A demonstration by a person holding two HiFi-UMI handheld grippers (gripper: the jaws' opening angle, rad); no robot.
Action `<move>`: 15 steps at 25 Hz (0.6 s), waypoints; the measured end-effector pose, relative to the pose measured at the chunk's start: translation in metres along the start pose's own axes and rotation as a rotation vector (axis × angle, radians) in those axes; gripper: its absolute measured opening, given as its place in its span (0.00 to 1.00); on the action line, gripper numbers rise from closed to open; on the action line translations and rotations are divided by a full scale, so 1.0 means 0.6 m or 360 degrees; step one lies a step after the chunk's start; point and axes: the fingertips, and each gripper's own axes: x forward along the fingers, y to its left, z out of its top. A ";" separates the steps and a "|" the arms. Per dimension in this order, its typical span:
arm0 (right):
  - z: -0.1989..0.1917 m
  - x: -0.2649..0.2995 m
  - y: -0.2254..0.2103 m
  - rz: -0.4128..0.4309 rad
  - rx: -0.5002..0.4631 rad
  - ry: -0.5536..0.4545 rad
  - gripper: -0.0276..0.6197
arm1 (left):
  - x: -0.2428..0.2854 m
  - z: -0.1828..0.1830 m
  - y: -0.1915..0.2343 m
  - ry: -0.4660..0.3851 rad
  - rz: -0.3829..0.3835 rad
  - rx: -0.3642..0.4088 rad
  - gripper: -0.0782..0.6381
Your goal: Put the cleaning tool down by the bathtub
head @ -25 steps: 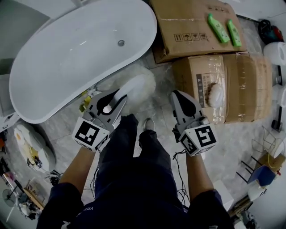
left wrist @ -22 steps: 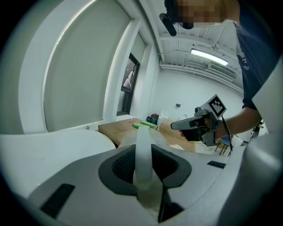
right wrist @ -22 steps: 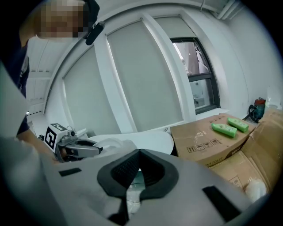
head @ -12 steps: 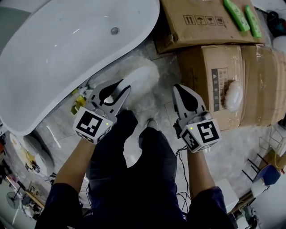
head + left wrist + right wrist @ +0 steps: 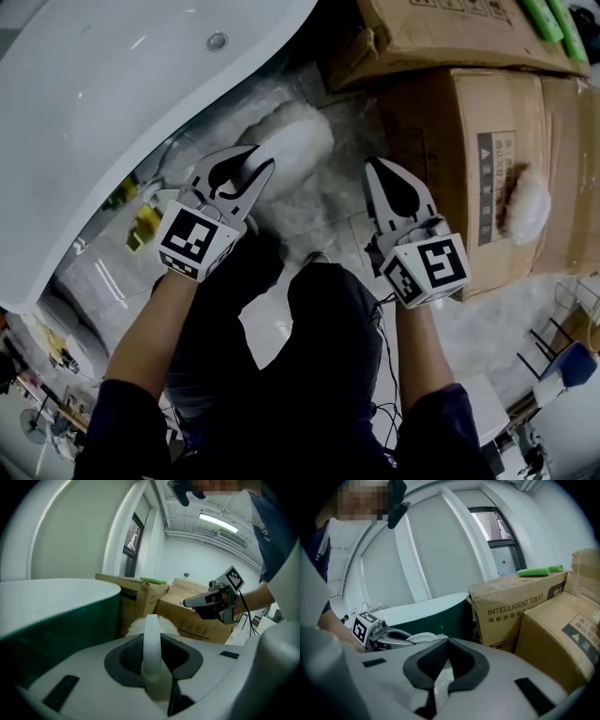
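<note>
The cleaning tool has a white handle [image 5: 151,651] and a fluffy white head [image 5: 292,141]. My left gripper [image 5: 246,178] is shut on the handle, and the head hangs over the marbled floor, close beside the white bathtub [image 5: 103,122]. In the left gripper view, the handle stands between the dark pads [image 5: 133,654] and the fluff [image 5: 167,622] pokes out past them, with the tub's wall [image 5: 56,620] at the left. My right gripper [image 5: 382,178] is shut with nothing in it, level with the left one and right of the fluffy head. Its tips [image 5: 447,641] meet.
Cardboard boxes [image 5: 450,131] stand right of the floor strip, one with a white fluffy pad [image 5: 527,211] on top. Green bottles [image 5: 553,14] lie on the far box. The person's dark trouser legs [image 5: 281,356] fill the lower middle. Clutter lines the left floor edge [image 5: 141,225].
The view has dropped closer to the floor, so the tub and boxes look bigger and slide toward the top. Both grippers keep their spacing, and the left one still holds the tool.
</note>
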 end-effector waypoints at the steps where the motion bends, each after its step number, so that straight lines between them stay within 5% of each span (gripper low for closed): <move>1: -0.016 0.008 -0.008 0.0000 0.0000 0.0000 0.05 | 0.014 -0.017 0.004 0.0010 -0.0002 0.0005 0.26; 15: -0.197 0.132 -0.096 0.0001 -0.0053 0.0002 0.05 | 0.160 -0.235 0.066 0.0133 0.0025 0.0046 0.26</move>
